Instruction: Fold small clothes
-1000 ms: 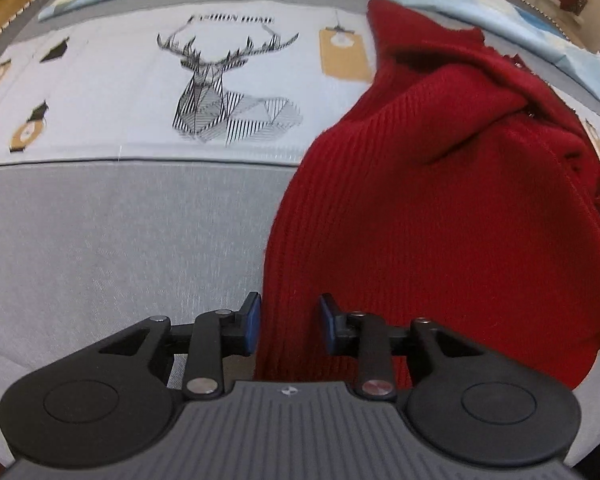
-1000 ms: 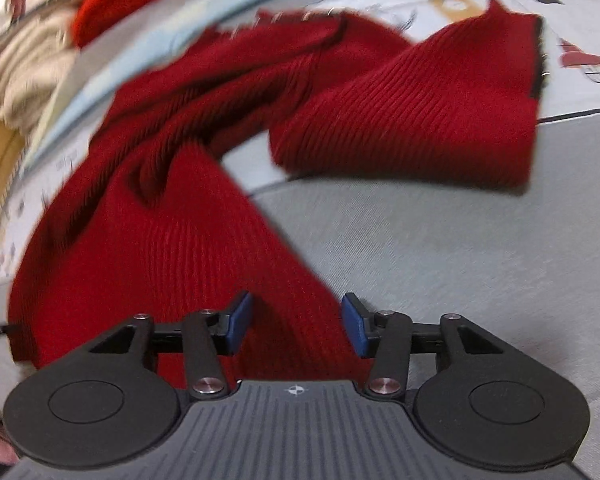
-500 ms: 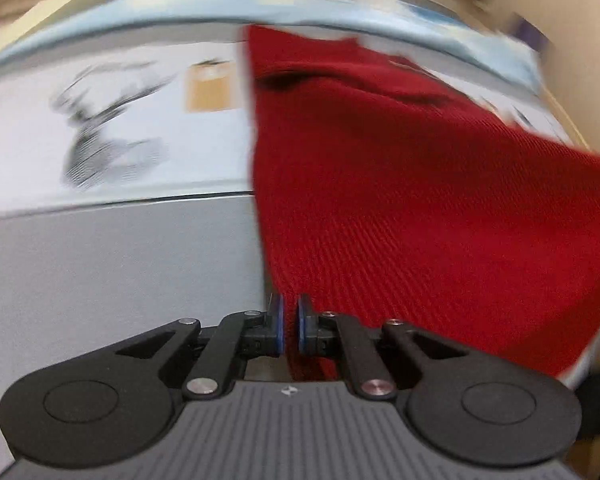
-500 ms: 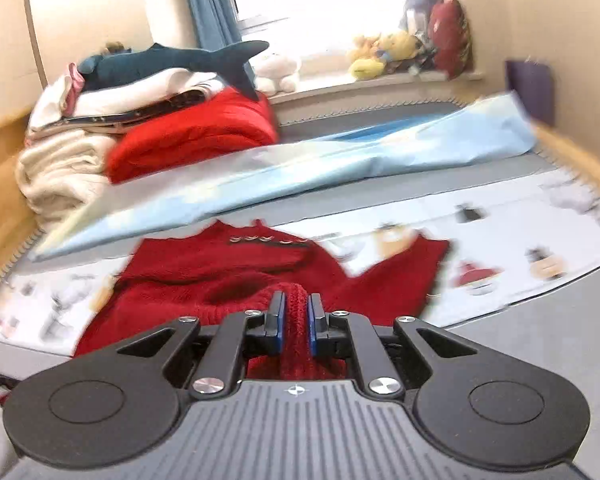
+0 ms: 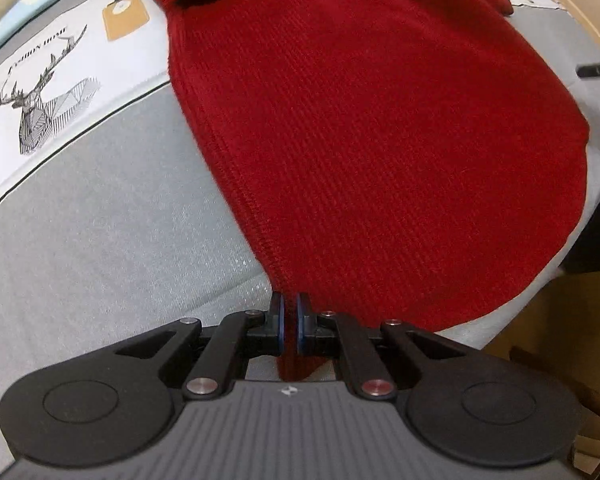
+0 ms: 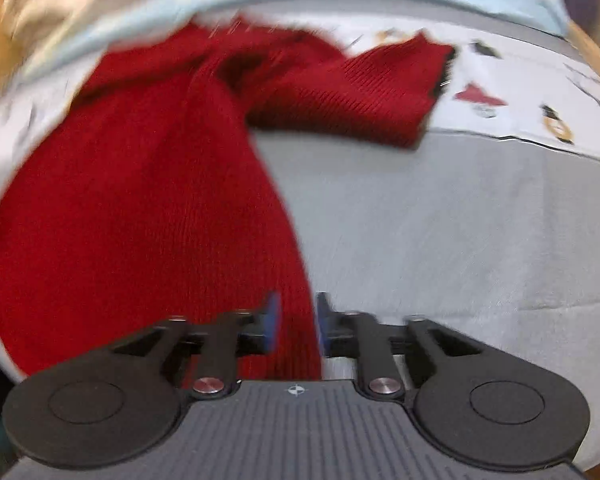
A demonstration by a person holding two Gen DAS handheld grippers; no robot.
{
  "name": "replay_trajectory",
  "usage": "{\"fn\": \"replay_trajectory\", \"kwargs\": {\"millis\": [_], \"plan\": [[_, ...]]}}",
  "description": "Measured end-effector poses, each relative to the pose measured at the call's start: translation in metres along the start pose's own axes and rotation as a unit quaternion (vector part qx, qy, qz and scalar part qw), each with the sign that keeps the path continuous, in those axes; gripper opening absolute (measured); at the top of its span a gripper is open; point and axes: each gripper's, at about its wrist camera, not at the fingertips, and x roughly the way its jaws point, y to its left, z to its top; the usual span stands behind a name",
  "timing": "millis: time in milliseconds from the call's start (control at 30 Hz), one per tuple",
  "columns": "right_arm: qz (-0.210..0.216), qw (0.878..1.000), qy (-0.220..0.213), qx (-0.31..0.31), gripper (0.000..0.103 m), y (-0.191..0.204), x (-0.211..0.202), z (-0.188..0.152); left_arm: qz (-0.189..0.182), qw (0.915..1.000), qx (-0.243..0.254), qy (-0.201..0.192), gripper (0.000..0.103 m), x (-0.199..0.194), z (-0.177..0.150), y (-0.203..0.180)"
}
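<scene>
Red knit sweater (image 5: 380,140) now lies spread flatter on bed (image 5: 100,240) than second ago, body smoothed, one sleeve (image 6: 352,92) flung toward printed sheet

Left hand-held gripper (image 5: 290,322): was open beside hem second ago, now clenched on hem corner, fabric pinched between pads

Right hand-held gripper (image 6: 293,322): pinched opposite hem half second ago, jaws now opening, knit edge between them but pads no longer pressing

Judgement: straightening pull likely finished; sleeve fold probably next

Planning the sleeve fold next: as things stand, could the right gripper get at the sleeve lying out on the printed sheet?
Probably yes. The sleeve lies in the open ahead of the right gripper, only bare grey bedding between, and its opening jaws merely straddle the sweater edge.
</scene>
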Motion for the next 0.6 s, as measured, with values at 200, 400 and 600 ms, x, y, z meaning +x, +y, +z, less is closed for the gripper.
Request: {"fn": "replay_trajectory", "kwargs": {"millis": [200,400,600], "plan": [[0.006,0.994,-0.059,0.095,0.042,-0.013,0.005,0.023,0.028,0.9989,-0.038,-0.005,0.009,-0.002,0.014,0.012],[0.028,0.984,-0.118,0.133,0.042,-0.015,0.006,0.069,0.046,0.9923,-0.097,-0.062,0.009,-0.028,0.035,0.018],[0.021,0.982,-0.113,0.153,0.051,-0.006,0.045,0.116,0.058,0.9875,-0.119,-0.086,0.009,-0.033,0.071,0.008]]}}
